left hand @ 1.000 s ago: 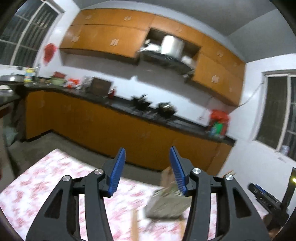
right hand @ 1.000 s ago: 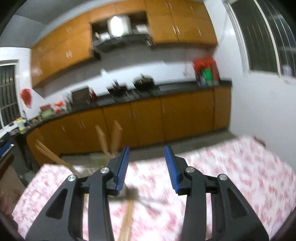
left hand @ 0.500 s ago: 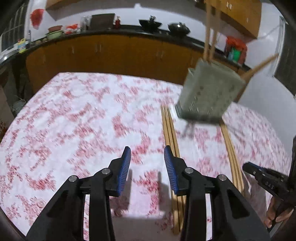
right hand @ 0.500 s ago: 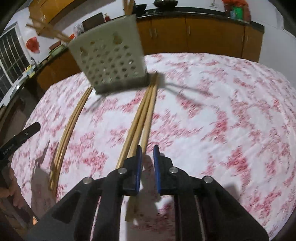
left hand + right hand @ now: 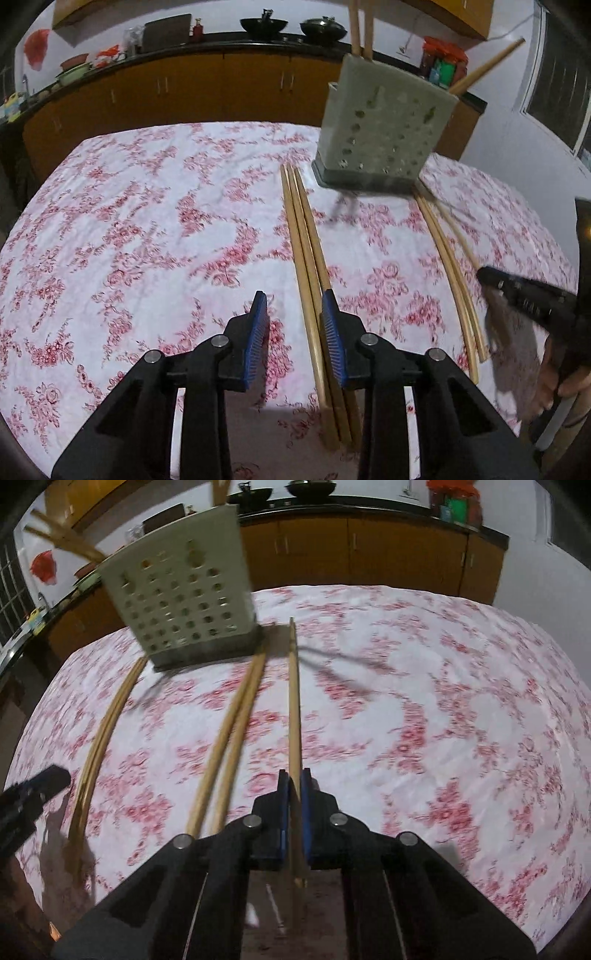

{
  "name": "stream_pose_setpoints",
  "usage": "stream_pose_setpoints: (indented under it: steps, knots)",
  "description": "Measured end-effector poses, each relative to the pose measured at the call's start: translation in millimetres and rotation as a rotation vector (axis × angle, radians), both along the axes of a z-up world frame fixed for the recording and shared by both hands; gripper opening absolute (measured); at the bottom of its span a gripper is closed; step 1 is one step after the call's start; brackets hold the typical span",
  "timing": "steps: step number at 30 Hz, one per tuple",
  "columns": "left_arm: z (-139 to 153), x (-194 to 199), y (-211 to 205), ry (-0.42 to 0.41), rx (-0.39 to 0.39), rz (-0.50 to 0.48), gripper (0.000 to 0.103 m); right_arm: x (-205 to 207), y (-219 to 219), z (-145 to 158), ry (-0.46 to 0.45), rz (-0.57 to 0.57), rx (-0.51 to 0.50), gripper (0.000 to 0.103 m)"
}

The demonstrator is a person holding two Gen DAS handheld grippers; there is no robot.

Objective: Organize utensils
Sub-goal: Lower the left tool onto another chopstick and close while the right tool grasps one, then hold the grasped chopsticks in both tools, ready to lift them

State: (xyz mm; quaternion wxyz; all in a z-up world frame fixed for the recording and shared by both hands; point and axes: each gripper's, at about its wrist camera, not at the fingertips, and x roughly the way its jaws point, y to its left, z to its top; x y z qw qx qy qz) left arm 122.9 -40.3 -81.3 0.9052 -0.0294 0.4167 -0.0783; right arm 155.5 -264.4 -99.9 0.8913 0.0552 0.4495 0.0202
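Note:
A grey perforated utensil holder (image 5: 384,136) stands on the floral tablecloth with chopsticks sticking out of its top; it also shows in the right wrist view (image 5: 181,602). My left gripper (image 5: 295,325) is open, low over the cloth, with a bundle of wooden chopsticks (image 5: 306,251) lying between its fingers. My right gripper (image 5: 293,790) is shut on a single wooden chopstick (image 5: 293,694) that points toward the holder. A chopstick pair (image 5: 232,734) lies left of it, and another curved pair (image 5: 107,731) lies further left.
The flower-patterned tablecloth (image 5: 129,236) covers the table. A second chopstick pair (image 5: 450,273) lies right of the left gripper. The other gripper's black body (image 5: 532,299) shows at right. Orange kitchen cabinets (image 5: 369,550) and a counter with pots run behind the table.
Both grippers dropped from facing the kitchen to low over the table. My right gripper closed on one chopstick and separated it from the other two. The left gripper stayed open.

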Motion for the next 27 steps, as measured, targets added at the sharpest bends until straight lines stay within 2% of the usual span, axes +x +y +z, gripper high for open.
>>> stream_pose_setpoints:
  steps: [5,11,14,21,27]
  knots:
    - [-8,-1,-3,0.031,0.021,-0.006,0.025,-2,-5,-1,-0.003,-0.002,-0.005,0.008]
    - [-10,-3,-3,0.036,0.043,-0.002,0.024,-2,-3,-2,-0.007,0.001,-0.021,0.008]
    - [-13,-3,-7,0.044,0.046,-0.008,0.022,-3,0,-2,-0.005,0.008,-0.020,0.012]
    - [-13,8,-10,0.052,0.050,-0.017,0.008,-5,9,-3,-0.016,0.045,-0.042,0.010]
    - [-12,32,8,0.053,0.051,0.051,0.008,9,-6,-4,-0.029,-0.021,-0.063,0.008]
